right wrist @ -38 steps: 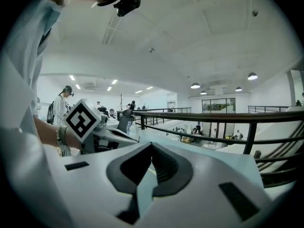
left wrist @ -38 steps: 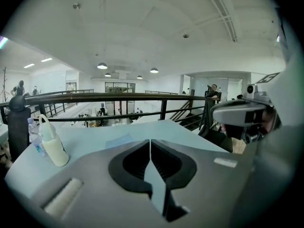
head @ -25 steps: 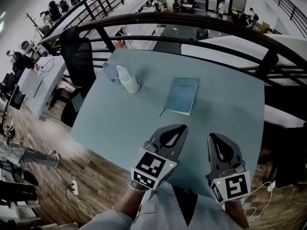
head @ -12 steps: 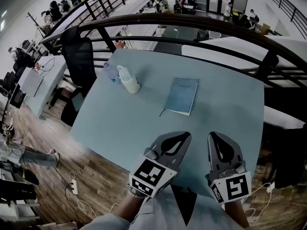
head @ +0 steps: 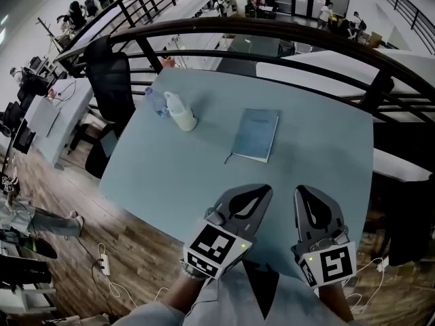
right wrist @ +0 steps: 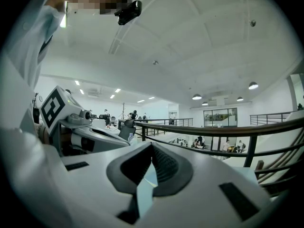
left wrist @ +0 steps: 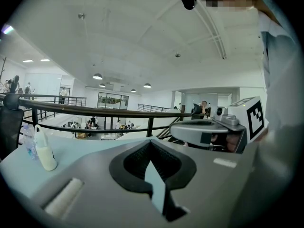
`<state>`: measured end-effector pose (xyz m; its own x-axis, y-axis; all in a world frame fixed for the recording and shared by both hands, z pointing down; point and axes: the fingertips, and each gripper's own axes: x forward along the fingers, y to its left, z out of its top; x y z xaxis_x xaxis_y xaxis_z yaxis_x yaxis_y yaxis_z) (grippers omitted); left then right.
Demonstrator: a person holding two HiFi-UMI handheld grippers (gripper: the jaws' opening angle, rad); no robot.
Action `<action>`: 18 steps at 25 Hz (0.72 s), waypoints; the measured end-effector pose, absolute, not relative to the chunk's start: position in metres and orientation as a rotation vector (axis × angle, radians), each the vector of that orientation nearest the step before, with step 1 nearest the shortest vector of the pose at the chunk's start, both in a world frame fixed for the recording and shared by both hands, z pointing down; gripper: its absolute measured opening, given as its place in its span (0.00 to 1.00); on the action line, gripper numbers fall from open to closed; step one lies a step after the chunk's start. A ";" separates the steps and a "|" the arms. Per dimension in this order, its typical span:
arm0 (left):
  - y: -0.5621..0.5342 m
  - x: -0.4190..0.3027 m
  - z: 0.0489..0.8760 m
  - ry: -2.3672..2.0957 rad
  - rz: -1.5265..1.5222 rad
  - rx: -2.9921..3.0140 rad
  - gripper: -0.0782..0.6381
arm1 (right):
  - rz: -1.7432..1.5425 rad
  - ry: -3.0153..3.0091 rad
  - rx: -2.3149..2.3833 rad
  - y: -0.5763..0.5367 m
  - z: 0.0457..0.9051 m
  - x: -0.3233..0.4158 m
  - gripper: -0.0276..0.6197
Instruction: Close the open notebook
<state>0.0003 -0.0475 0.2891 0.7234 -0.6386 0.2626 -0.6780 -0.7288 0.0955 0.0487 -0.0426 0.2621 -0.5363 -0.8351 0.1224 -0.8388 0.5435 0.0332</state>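
Observation:
A blue notebook (head: 256,135) lies flat on the pale blue table (head: 183,175) with its cover shut, a thin ribbon trailing from its near left corner. Both grippers hover over the table's near edge, well short of the notebook. My left gripper (head: 264,190) is shut with nothing between its jaws; in the left gripper view its tips (left wrist: 151,141) meet. My right gripper (head: 303,191) sits beside it, jaws also together and empty (right wrist: 152,145). The notebook appears in neither gripper view.
A white bottle (head: 182,114) and a clear plastic bottle (head: 155,102) stand at the table's far left; the white bottle (left wrist: 45,152) shows in the left gripper view too. A dark railing (head: 272,29) curves behind the table. A black chair (head: 109,80) stands at the left.
My left gripper has shifted slightly to the right, closer to the right gripper. The right gripper and the notebook have not moved.

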 end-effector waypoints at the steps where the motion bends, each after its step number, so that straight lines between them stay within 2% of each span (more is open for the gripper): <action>1: -0.048 0.001 0.287 -1.062 0.316 2.748 0.12 | 0.044 -2.649 1.444 -0.043 0.261 0.049 0.05; 18: -0.046 0.006 0.288 -1.059 0.346 2.781 0.12 | 0.050 -2.649 1.411 -0.041 0.267 0.045 0.05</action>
<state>0.0055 -0.0456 0.2877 0.7248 -0.6362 0.2646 -0.6697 -0.7407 0.0534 0.0449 -0.0412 0.2668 -0.5506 -0.8232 0.1385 -0.8278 0.5598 0.0361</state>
